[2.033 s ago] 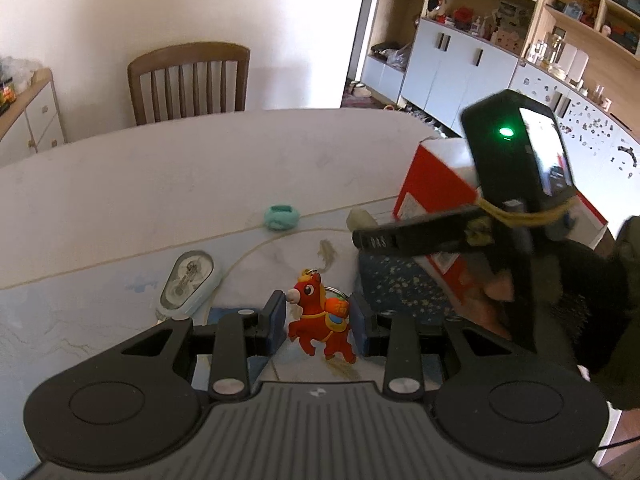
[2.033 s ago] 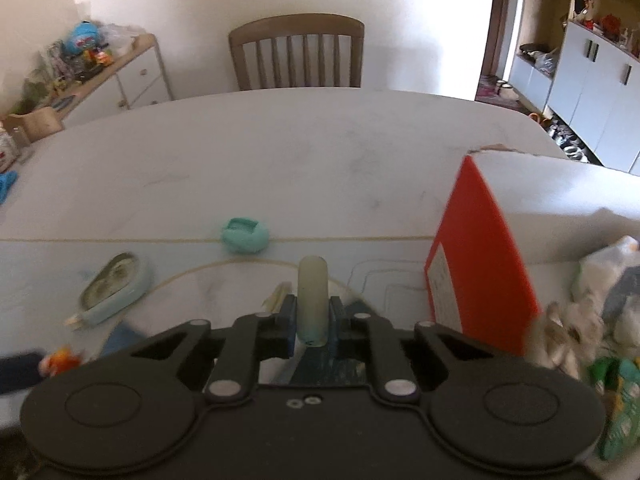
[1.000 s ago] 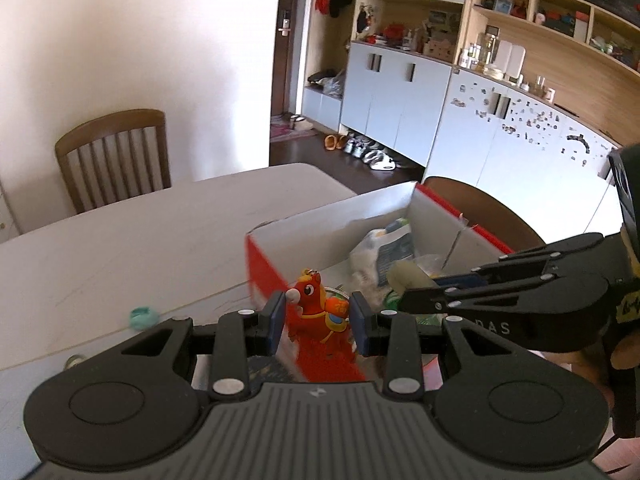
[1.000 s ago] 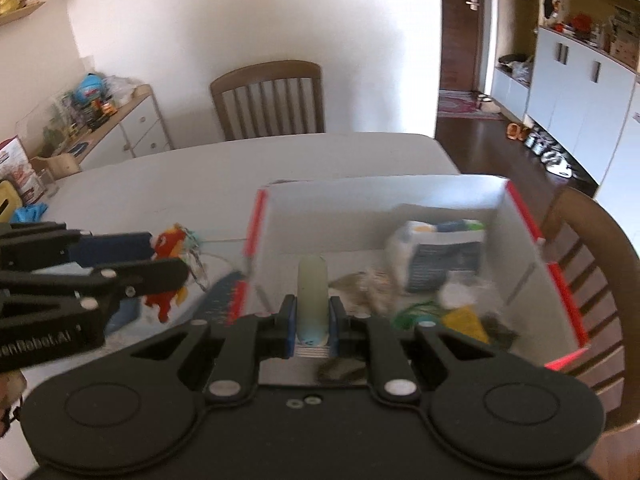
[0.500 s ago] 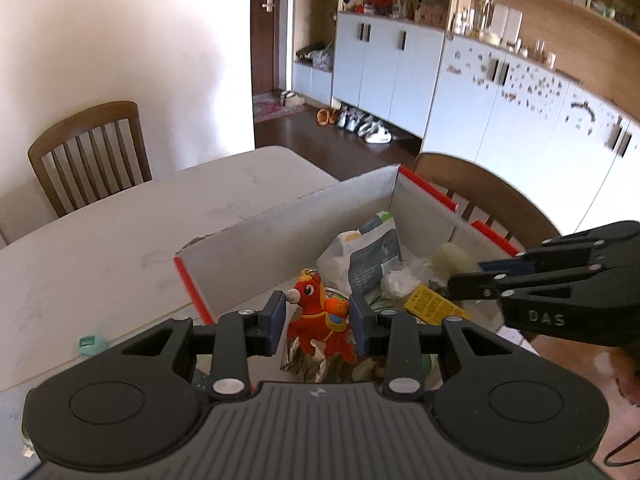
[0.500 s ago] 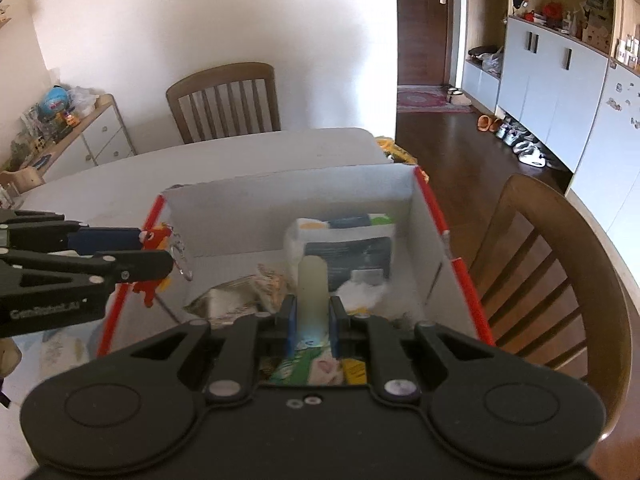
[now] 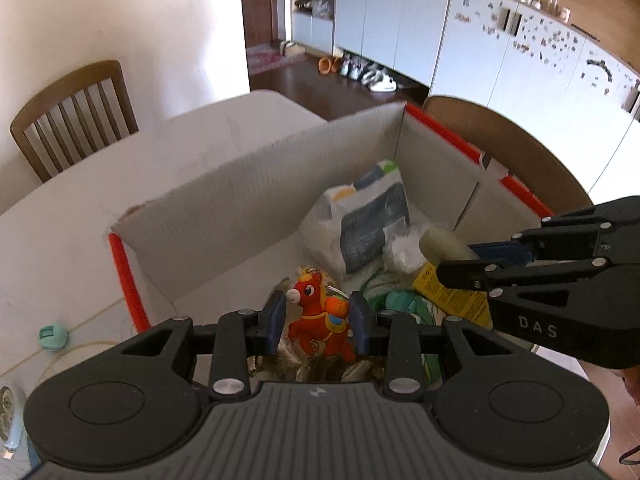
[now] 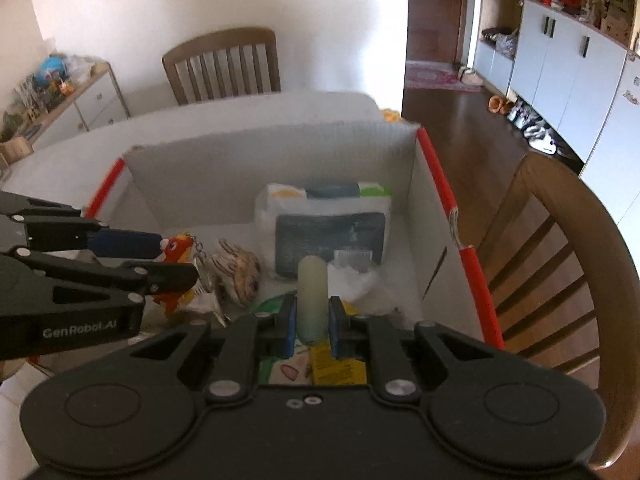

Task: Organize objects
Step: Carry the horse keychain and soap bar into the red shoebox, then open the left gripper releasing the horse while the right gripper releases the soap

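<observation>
My left gripper (image 7: 316,320) is shut on a red toy horse keychain (image 7: 320,320), held over the near left part of a red-edged cardboard box (image 7: 240,196). In the right wrist view the horse (image 8: 176,252) hangs from that gripper at the box's left side. My right gripper (image 8: 312,320) is shut on a pale green tube (image 8: 313,292), also over the box (image 8: 280,148); from the left wrist view the tube (image 7: 444,246) pokes out at the right. Inside lie a white and dark packet (image 8: 328,228), a yellow packet (image 7: 452,296) and other small items.
The box sits on a white table (image 7: 120,176). A small teal object (image 7: 52,336) lies on the table left of the box. Wooden chairs stand behind the table (image 8: 224,64) and right of the box (image 8: 560,240). Cabinets line the right wall.
Both grippers have come in over the box and sunk lower toward its contents, each still holding its object. The box now fills the middle of both views.
</observation>
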